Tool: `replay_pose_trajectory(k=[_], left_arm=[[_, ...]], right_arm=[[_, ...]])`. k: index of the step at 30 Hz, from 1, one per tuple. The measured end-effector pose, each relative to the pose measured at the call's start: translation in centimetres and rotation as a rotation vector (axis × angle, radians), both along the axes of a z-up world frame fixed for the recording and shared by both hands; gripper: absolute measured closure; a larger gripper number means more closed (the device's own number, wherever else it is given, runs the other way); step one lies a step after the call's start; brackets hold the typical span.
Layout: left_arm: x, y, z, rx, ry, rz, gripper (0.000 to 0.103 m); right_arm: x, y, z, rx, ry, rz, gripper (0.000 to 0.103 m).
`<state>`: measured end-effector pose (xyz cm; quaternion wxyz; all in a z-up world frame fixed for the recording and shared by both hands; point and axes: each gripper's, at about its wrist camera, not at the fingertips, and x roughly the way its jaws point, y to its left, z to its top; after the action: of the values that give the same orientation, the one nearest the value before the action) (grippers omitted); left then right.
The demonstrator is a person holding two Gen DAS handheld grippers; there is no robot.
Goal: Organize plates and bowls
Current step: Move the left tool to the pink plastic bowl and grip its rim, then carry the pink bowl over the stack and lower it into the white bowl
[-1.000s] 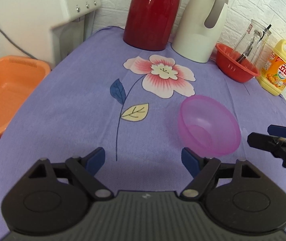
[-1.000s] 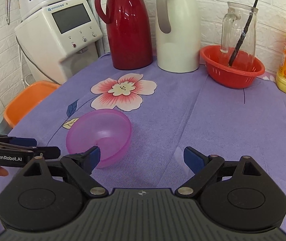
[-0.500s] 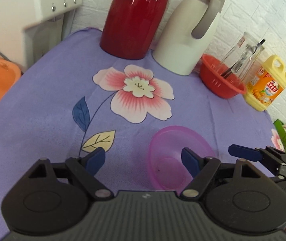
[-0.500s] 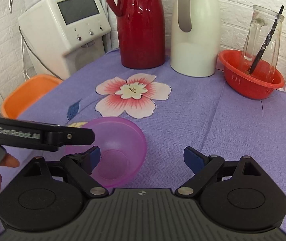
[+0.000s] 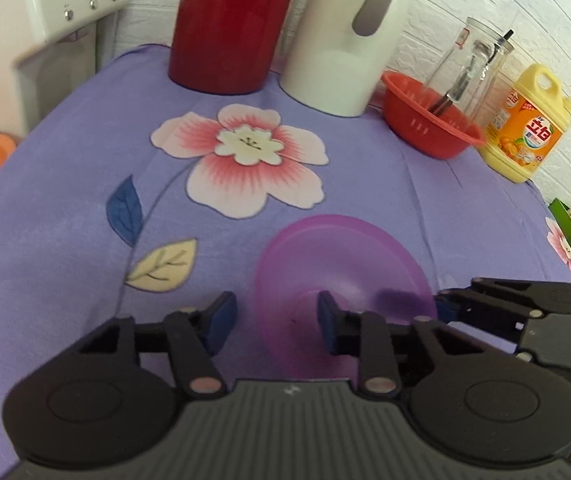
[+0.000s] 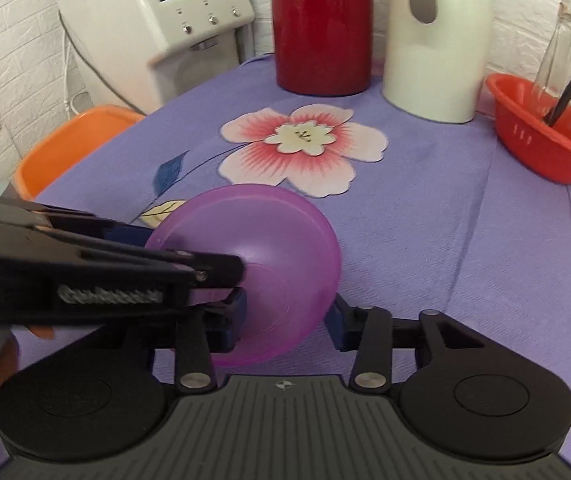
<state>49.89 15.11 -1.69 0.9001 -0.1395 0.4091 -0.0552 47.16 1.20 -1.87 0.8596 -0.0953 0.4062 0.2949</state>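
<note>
A translucent pink bowl (image 5: pixel 345 256) (image 6: pixel 277 248) stands upright on the purple flowered cloth. My left gripper (image 5: pixel 273 320) (image 6: pixel 195 256) straddles its left rim, one pad inside and one outside. Its jaws have just been closing with the rim between them, and a strip of cloth shows between the outer pad and the rim. My right gripper (image 6: pixel 287 320) (image 5: pixel 425 300) straddles the opposite rim with its jaws also drawn in. One of its fingers shows dark through the bowl wall in the left wrist view.
A red thermos (image 5: pixel 225 28) and a white jug (image 5: pixel 337 40) stand at the back. A red colander (image 5: pixel 429 128) holding a glass jug and a yellow detergent bottle (image 5: pixel 525 132) are back right. A white appliance (image 6: pixel 165 12) and an orange basin (image 6: pixel 69 144) lie left.
Both grippers have moved in on the bowl from opposite sides. Their wide-open jaws have narrowed around its rim, and the bowl now fills the near part of both views.
</note>
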Motion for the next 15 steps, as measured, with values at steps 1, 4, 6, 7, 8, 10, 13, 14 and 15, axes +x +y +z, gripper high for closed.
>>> replay_pose_trajectory(k=[1,4,6,7,8,10,13,14,15], left_arm=[[-0.1,-0.2,0.0,-0.023,0.011,-0.012,0.077],[-0.9,-0.9,0.4,-0.035,0.021,-0.01,0.077],[-1.9,-1.2,0.9,-0.055,0.02,-0.013,0.077],[-2.5,-1.4,1.3,-0.062,0.018,-0.014,0.077],[-3.1,-1.8,1.7,-0.067,0.013,-0.018,0.077],[-4.4,-2.6,2.6,-0.068,-0.002,-0.031,0.077],[-6.9,-4.4,4.1,-0.068,-0.032,-0.059,0.077],[-7.8,-5.1,4.6,-0.069,-0.042,-0.069,0.077],[-8.8,-5.9,5.0,-0.07,-0.053,-0.082,0.077]], right_arm=[[-0.4,0.1,0.1,-0.009,-0.002,0.01,0.032],[-1.9,-0.1,0.8,-0.019,-0.009,0.02,0.031],[-2.8,-0.7,1.4,-0.026,-0.019,0.023,0.031],[-3.3,-0.9,1.7,-0.024,-0.02,0.022,0.031],[-3.8,-1.3,2.1,-0.022,-0.022,0.018,0.03],[-5.2,-2.0,2.9,-0.025,-0.039,0.011,0.03],[-7.7,-3.4,4.2,-0.035,-0.072,-0.004,0.027],[-8.6,-3.9,4.7,-0.039,-0.082,-0.01,0.026],[-9.5,-4.6,5.1,-0.042,-0.093,-0.019,0.026]])
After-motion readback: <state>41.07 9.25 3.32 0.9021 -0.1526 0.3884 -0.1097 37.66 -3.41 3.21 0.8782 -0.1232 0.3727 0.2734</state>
